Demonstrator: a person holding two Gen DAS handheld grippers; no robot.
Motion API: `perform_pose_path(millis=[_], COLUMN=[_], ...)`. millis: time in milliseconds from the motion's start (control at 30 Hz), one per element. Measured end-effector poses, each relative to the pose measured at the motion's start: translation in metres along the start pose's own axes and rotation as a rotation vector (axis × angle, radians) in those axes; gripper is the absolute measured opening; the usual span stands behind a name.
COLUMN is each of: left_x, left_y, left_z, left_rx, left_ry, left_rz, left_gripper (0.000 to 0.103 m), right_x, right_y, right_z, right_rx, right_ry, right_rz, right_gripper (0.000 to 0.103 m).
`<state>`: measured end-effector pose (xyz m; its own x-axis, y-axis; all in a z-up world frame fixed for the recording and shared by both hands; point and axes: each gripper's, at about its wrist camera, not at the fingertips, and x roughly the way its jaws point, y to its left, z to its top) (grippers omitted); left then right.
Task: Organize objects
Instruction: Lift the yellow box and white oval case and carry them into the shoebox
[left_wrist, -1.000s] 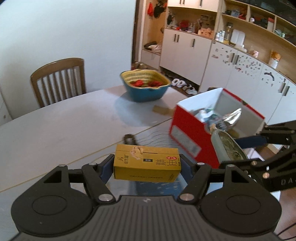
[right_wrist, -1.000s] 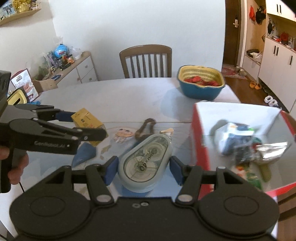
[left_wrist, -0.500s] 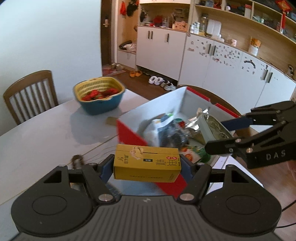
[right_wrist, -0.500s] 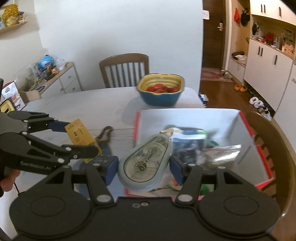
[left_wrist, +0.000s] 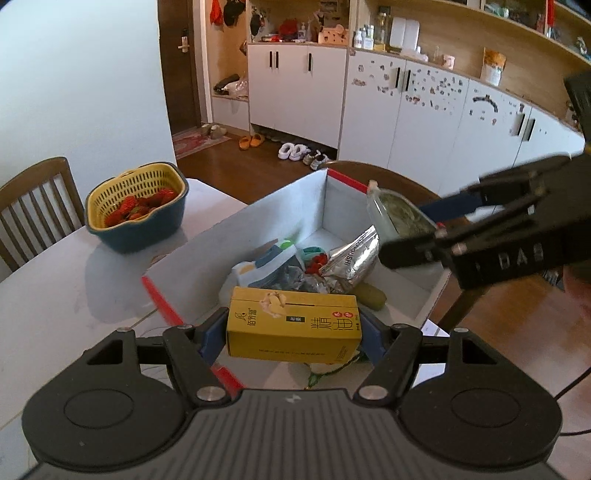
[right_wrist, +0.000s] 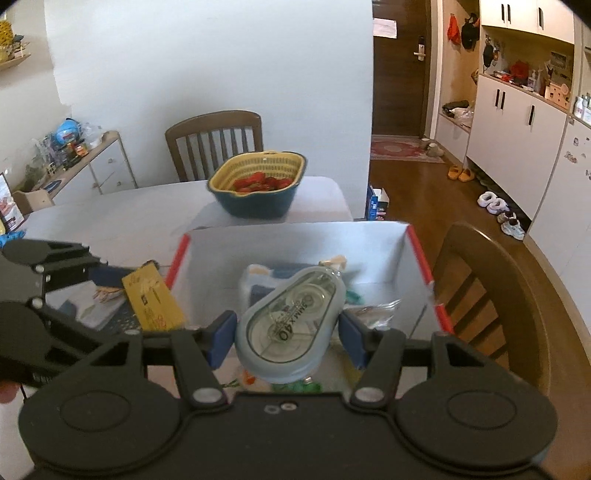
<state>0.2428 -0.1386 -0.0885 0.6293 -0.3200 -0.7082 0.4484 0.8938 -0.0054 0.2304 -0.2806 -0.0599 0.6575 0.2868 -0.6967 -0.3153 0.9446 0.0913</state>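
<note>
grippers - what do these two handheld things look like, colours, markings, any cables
Both are matte black plastic with two round discs on the body and silver pivot screws. The left gripper and the right gripper have blue pads on their fingers. The right one's side reads DAS in pale letters. A thin dark cable trails beside it.

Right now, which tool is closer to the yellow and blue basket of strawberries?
Left. The left tool, holding a yellow box, hangs over the carton's near-basket side; the right tool is across the carton, farther from the yellow-and-blue strawberry basket.
</note>
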Motion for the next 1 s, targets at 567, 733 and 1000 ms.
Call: perform_pose_path(millis=[567, 733, 1000], left_x=[0.072, 0.085, 0.104], left_y=[-0.008, -0.004, -0.010], left_z=[0.009, 0.007, 0.010], left_rx=[-0.049, -0.069, -0.005], left_ry=[0.158, 0.190, 0.239], left_rz=[0.058, 0.075, 0.093], left_gripper=[0.072, 0.072, 0.072], right_x=[0.077, 0.103, 0.122], right_y=[-0.032, -0.037, -0.040], right_z=[0.020, 0.014, 0.010], right_rx=[-0.028, -0.039, -0.066], right_ry=[0.066, 0.111, 0.162], right_rz=[0.023, 0.022, 0.035], right_gripper=[0.059, 0.059, 0.054])
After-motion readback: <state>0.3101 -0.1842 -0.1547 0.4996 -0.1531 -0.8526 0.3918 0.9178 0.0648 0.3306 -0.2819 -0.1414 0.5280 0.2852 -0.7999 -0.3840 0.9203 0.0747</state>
